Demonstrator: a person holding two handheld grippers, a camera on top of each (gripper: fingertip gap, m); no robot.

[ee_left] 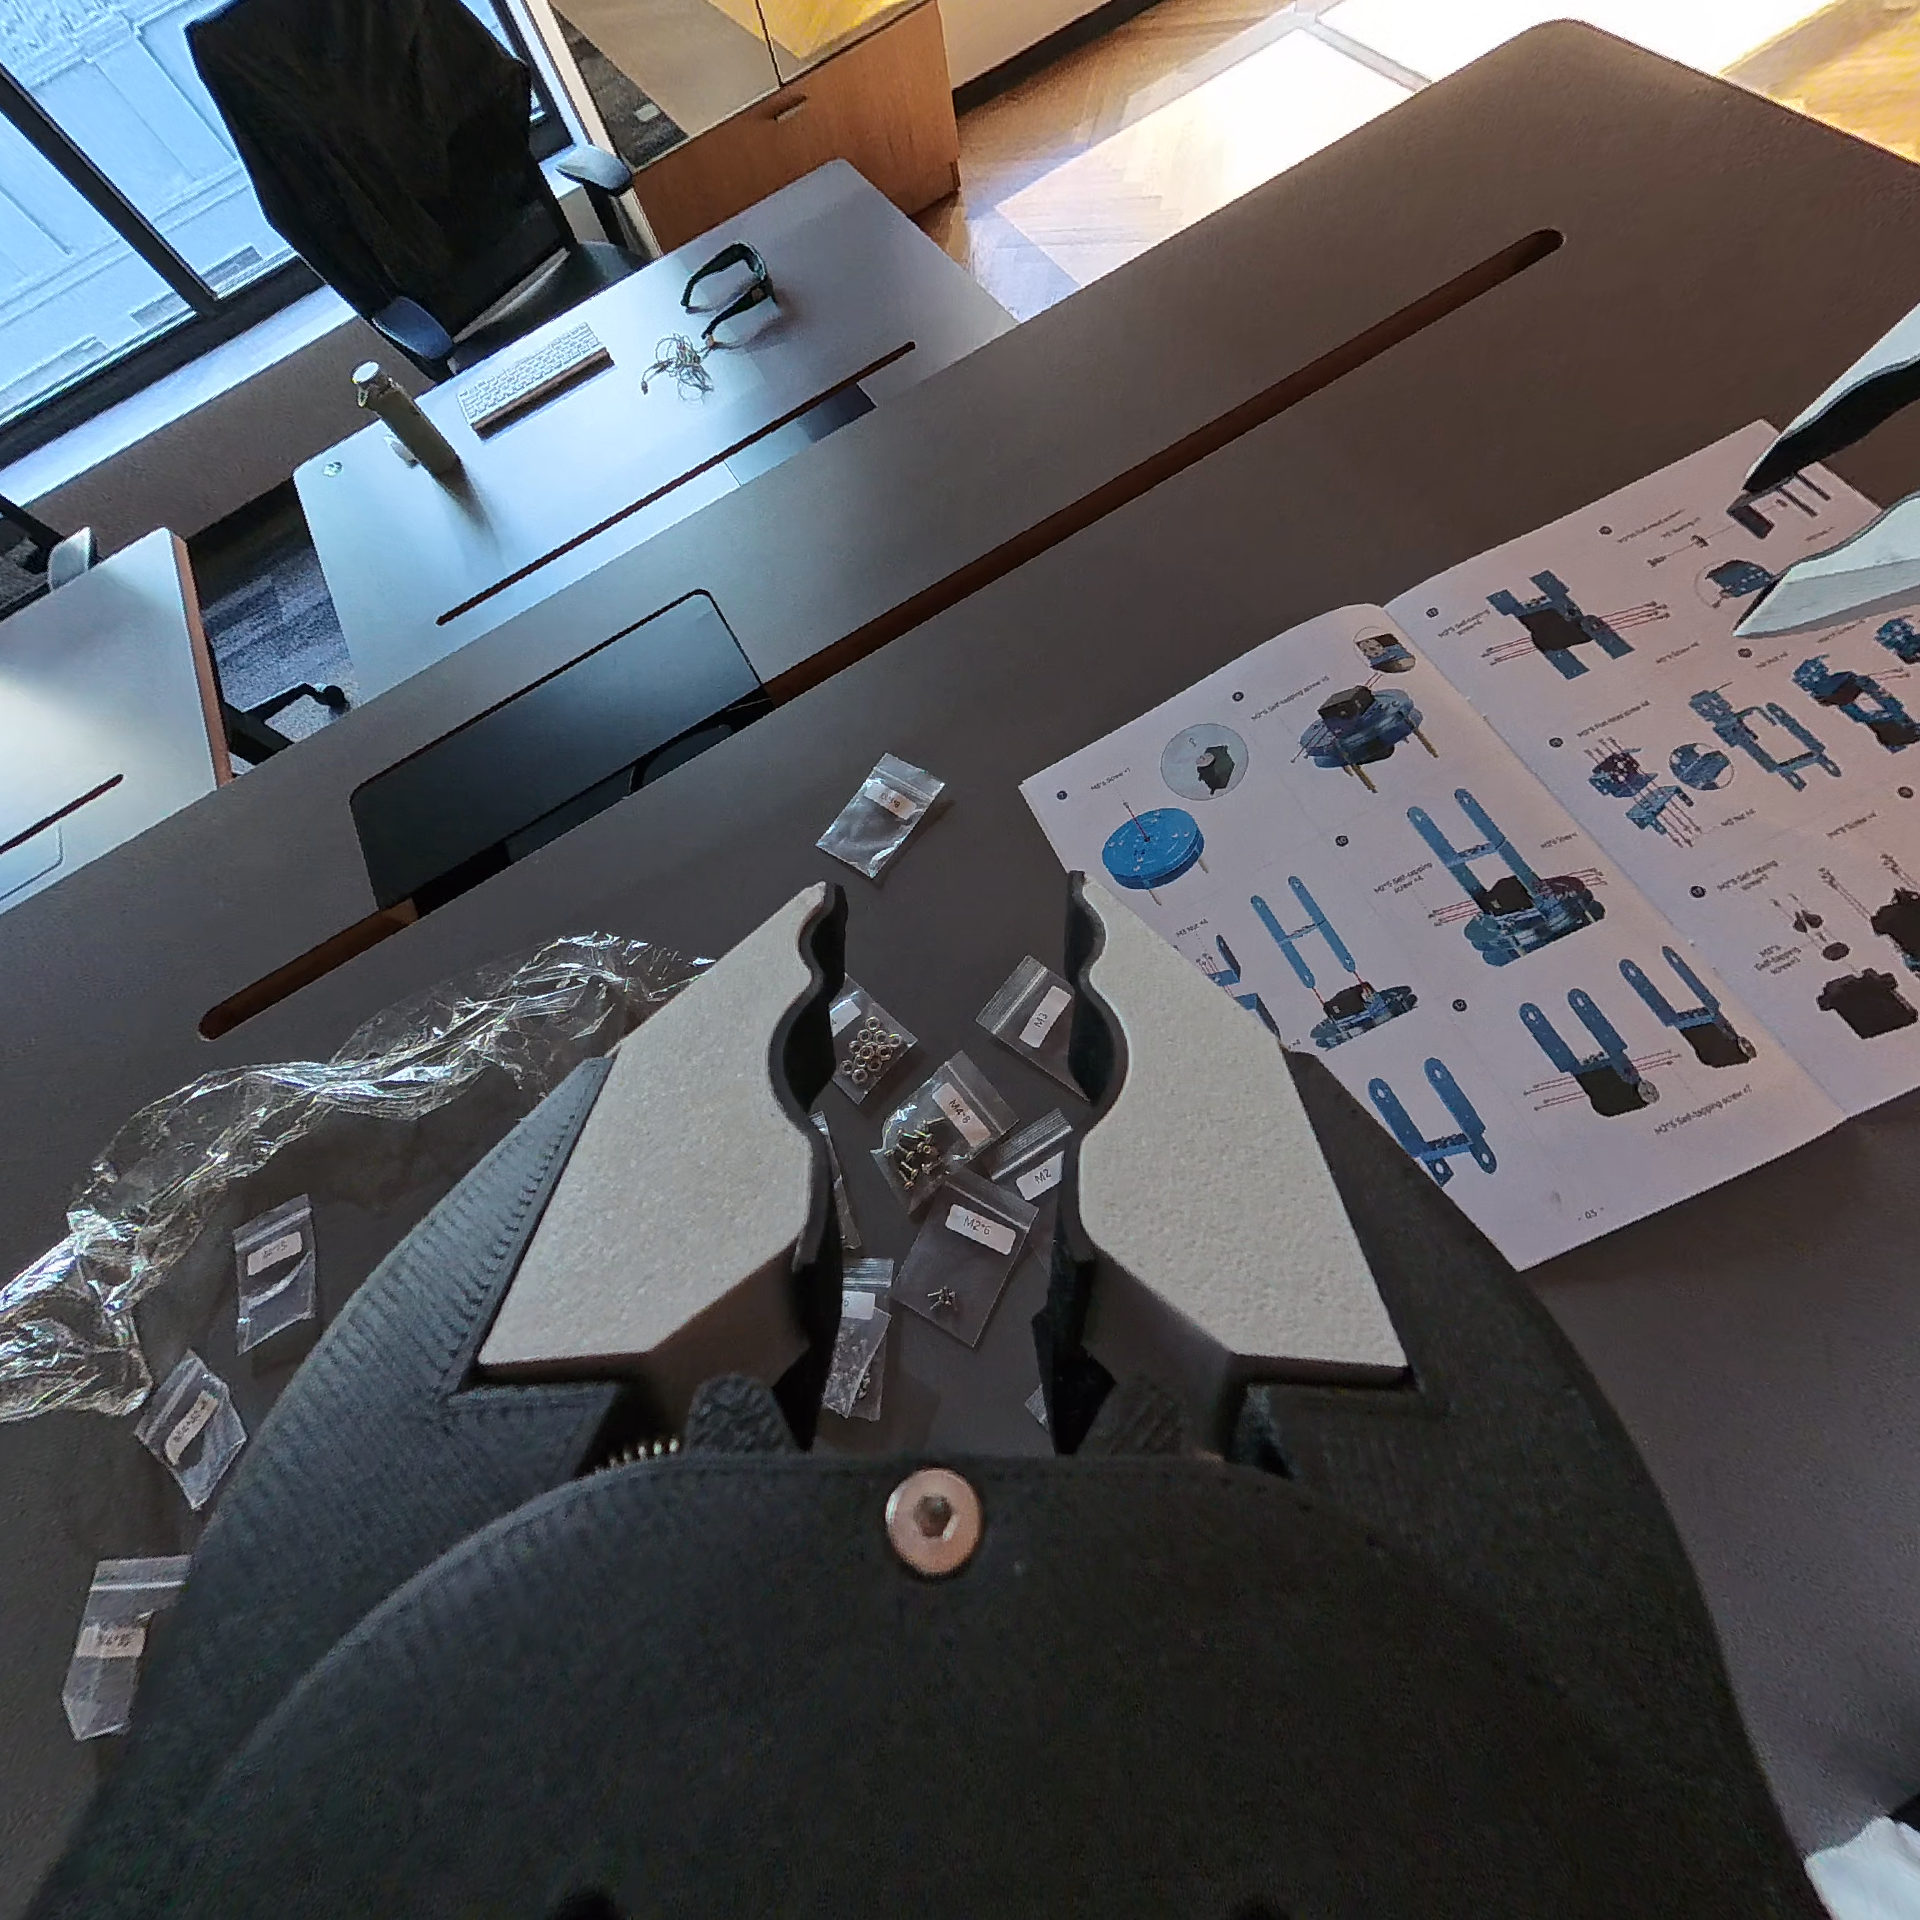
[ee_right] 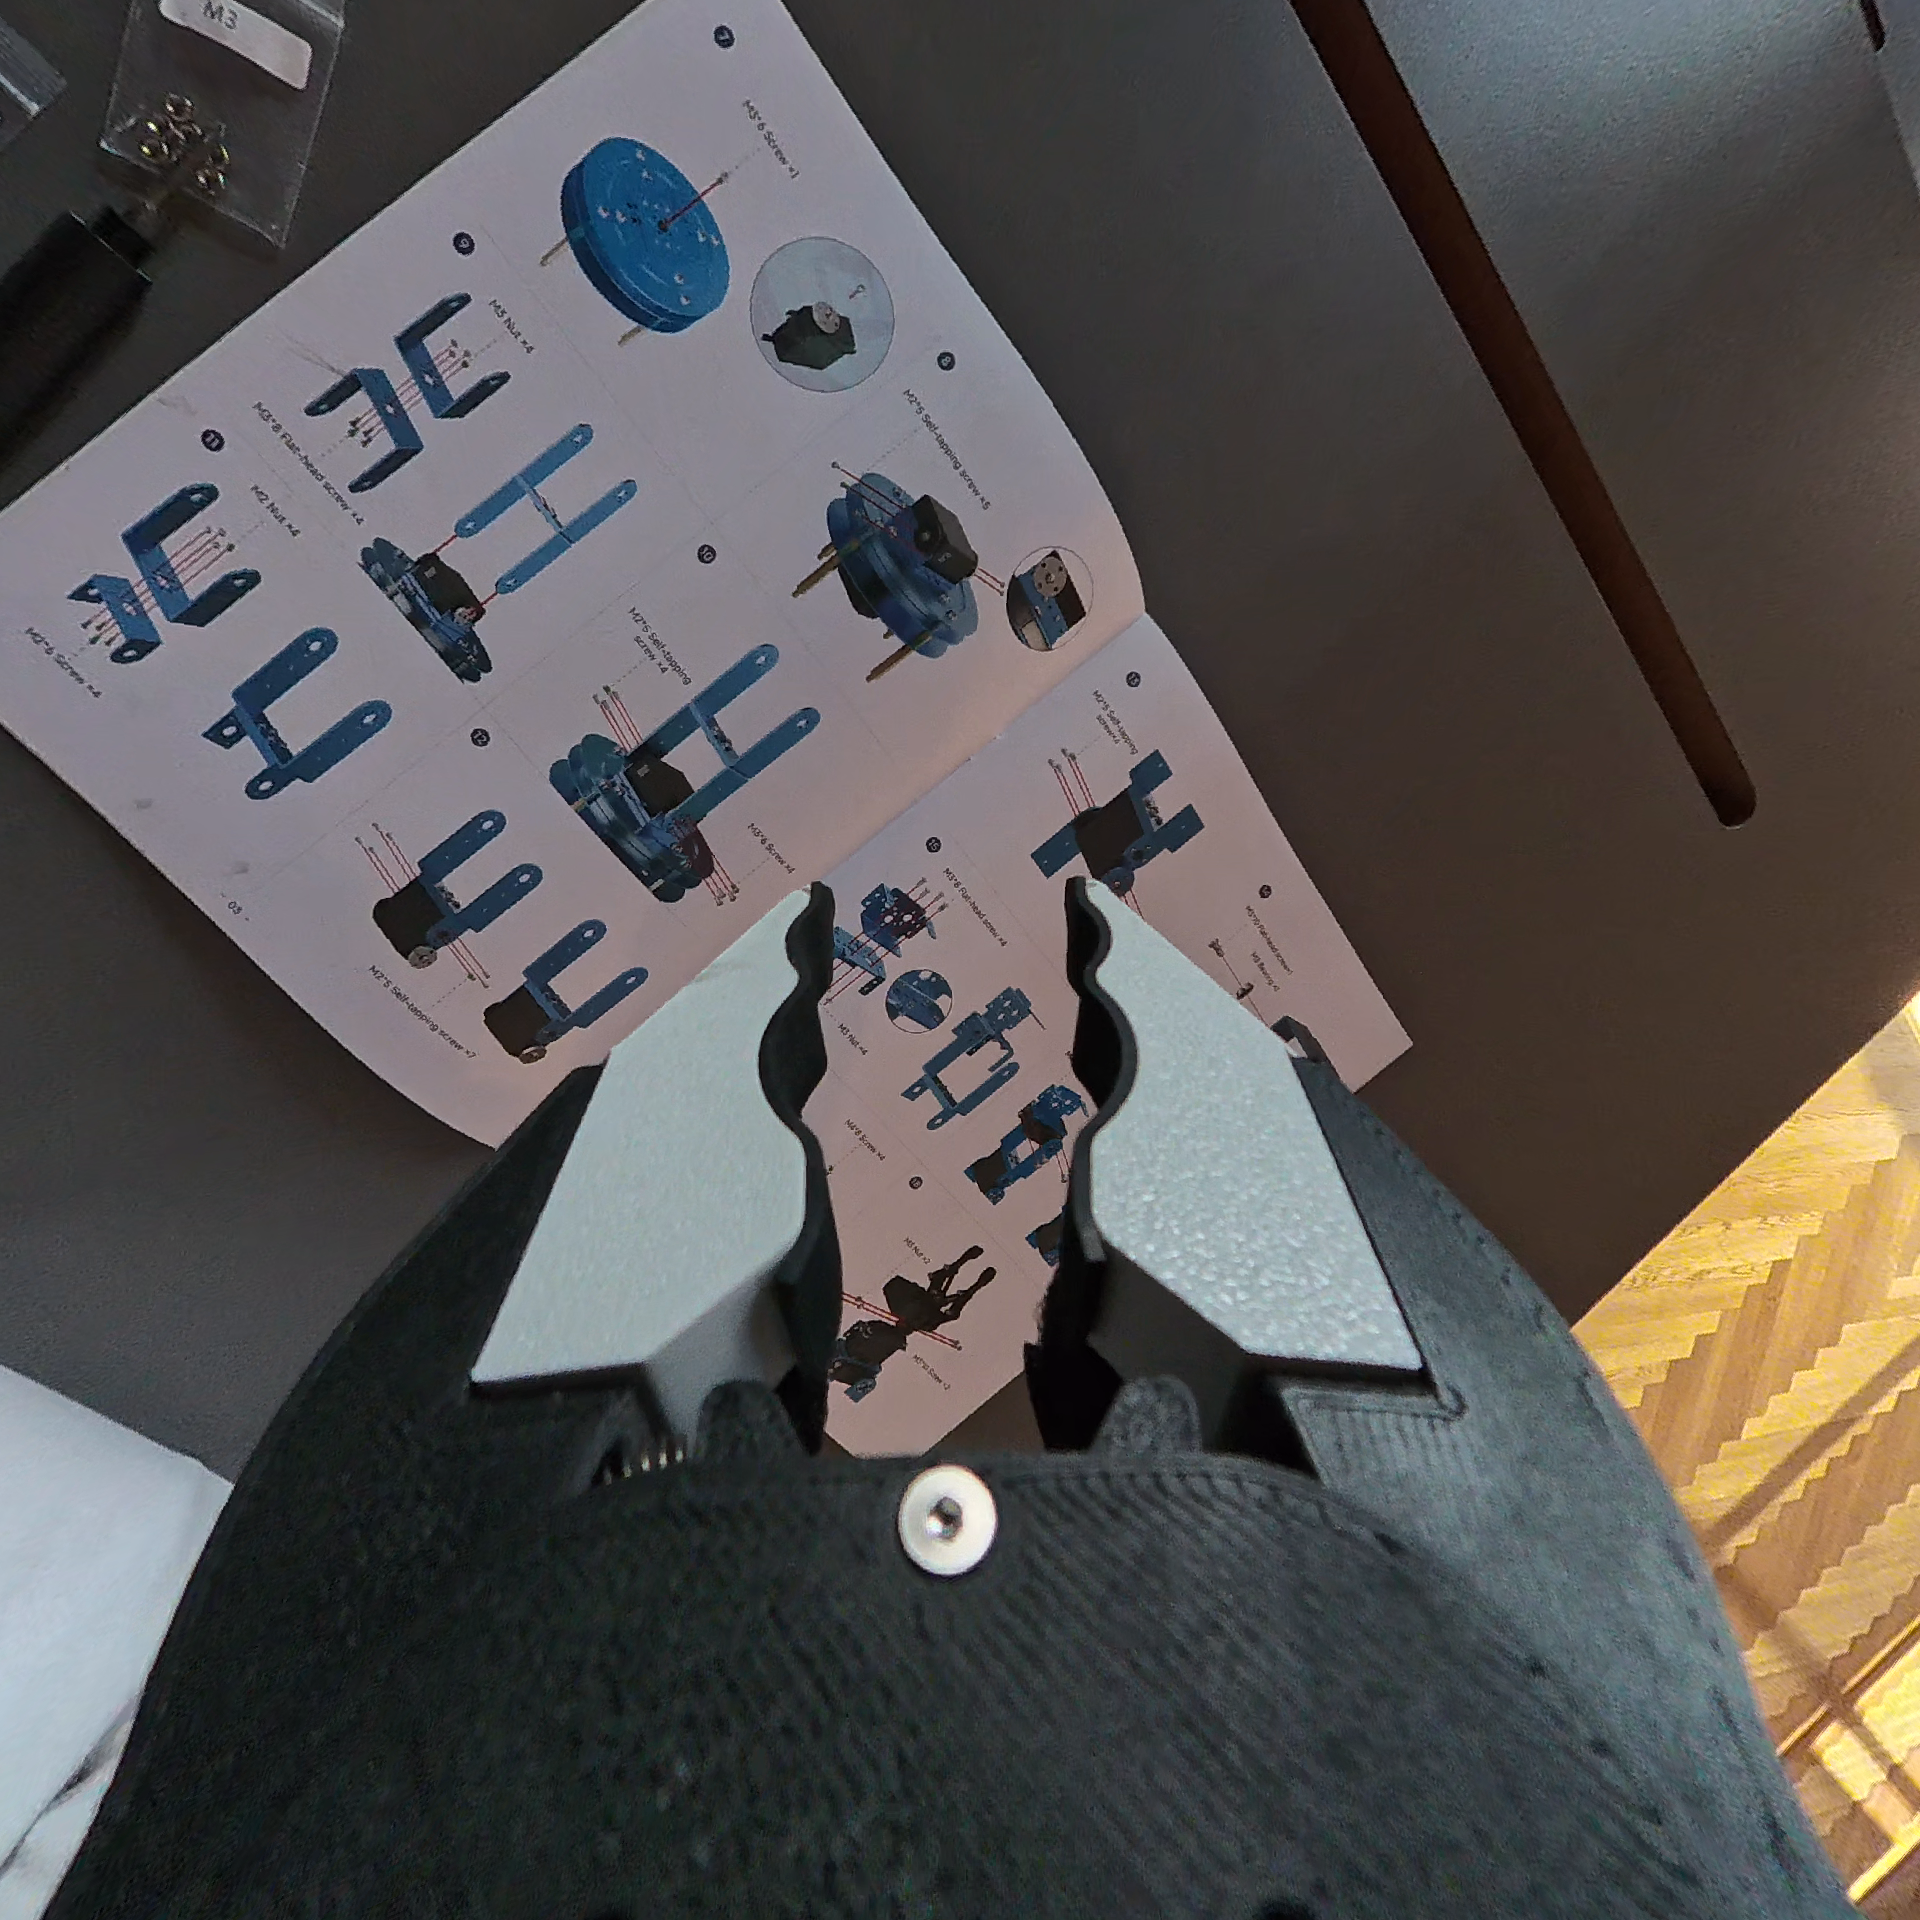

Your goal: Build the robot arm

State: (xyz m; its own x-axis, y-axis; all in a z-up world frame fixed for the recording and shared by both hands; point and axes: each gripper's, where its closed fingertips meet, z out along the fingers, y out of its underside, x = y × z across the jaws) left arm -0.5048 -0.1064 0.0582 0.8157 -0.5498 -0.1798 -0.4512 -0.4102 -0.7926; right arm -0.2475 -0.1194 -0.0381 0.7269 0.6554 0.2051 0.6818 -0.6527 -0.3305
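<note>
My left gripper (ee_left: pixel 954 891) is open and empty, held above a cluster of small clear zip bags of screws and nuts (ee_left: pixel 940 1122) on the dark table (ee_left: pixel 1195 499). An open assembly booklet (ee_left: pixel 1507 883) with blue part drawings lies to its right. My right gripper (ee_right: pixel 948 891) is open and empty, hovering over the booklet's right page (ee_right: pixel 935 1039); the left page (ee_right: pixel 468 582) lies ahead of it. The right gripper's white fingertips (ee_left: pixel 1839 582) show at the left wrist view's right edge, over the booklet.
Crumpled clear plastic wrap (ee_left: pixel 312 1091) and more small bags (ee_left: pixel 272 1283) lie at the left. A long cable slot (ee_left: pixel 1039 582) crosses the table. A bag of nuts (ee_right: pixel 197 135) lies beyond the booklet. Other desks, a chair (ee_left: pixel 395 156) and wooden floor (ee_right: pixel 1714 1455) surround the table. Spacing between my two grippers at the tips: around 30 cm.
</note>
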